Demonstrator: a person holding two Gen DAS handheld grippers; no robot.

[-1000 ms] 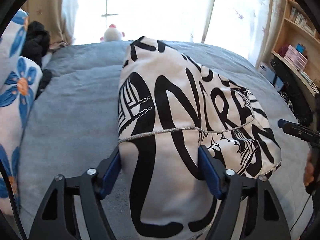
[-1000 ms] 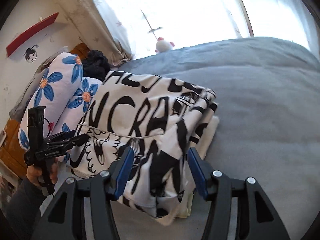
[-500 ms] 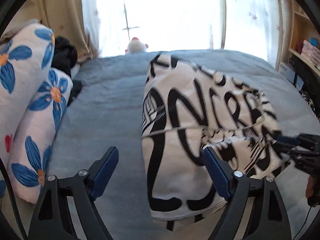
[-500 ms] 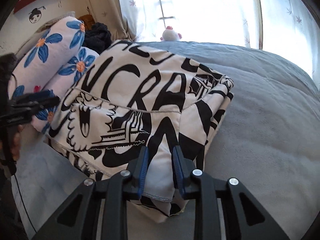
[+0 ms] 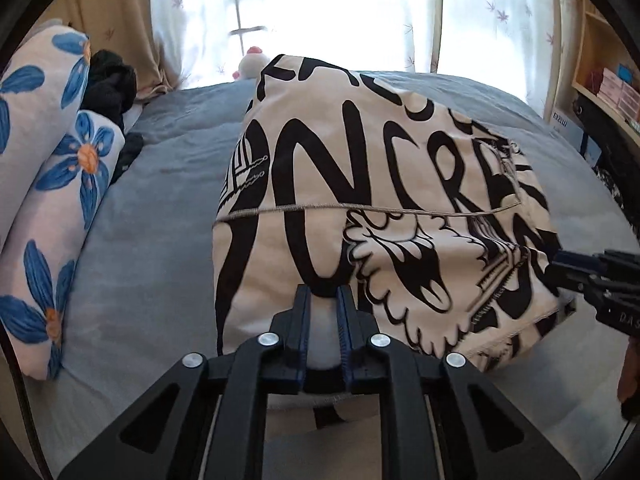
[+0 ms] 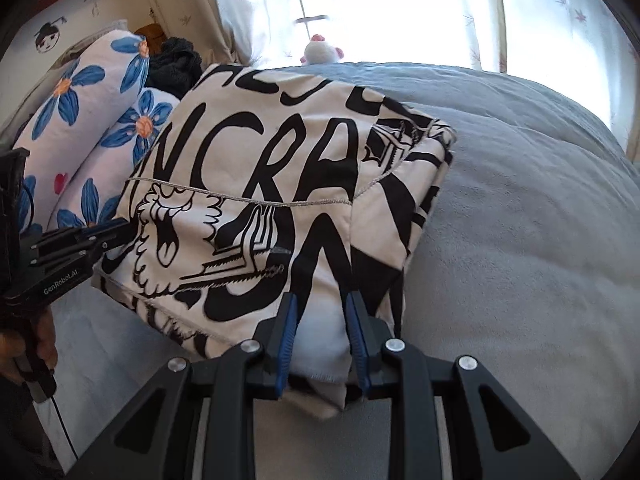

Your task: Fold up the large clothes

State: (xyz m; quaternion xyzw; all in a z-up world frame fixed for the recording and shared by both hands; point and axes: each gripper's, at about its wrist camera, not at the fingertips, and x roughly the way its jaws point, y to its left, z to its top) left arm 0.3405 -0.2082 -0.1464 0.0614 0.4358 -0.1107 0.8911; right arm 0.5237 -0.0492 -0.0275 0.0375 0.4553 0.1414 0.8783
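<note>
A folded white garment with big black lettering (image 5: 360,208) lies on a grey bed (image 5: 160,208); it also shows in the right wrist view (image 6: 280,184). My left gripper (image 5: 323,300) is shut on the garment's near edge at its left part. My right gripper (image 6: 320,308) is shut on the near edge at the garment's right corner. The near edge is lifted a little off the bed. The right gripper also shows at the right of the left wrist view (image 5: 560,264), and the left gripper at the left of the right wrist view (image 6: 120,232).
Pillows with blue flowers (image 5: 52,184) lie along the left of the bed, with dark clothes (image 5: 110,84) behind them. A small plush toy (image 6: 322,50) sits at the window. A bookshelf (image 5: 608,80) stands at the right.
Both grippers were open around the garment's near edge one second ago. The right one closed on it first, then the left one; the edge has risen slightly.
</note>
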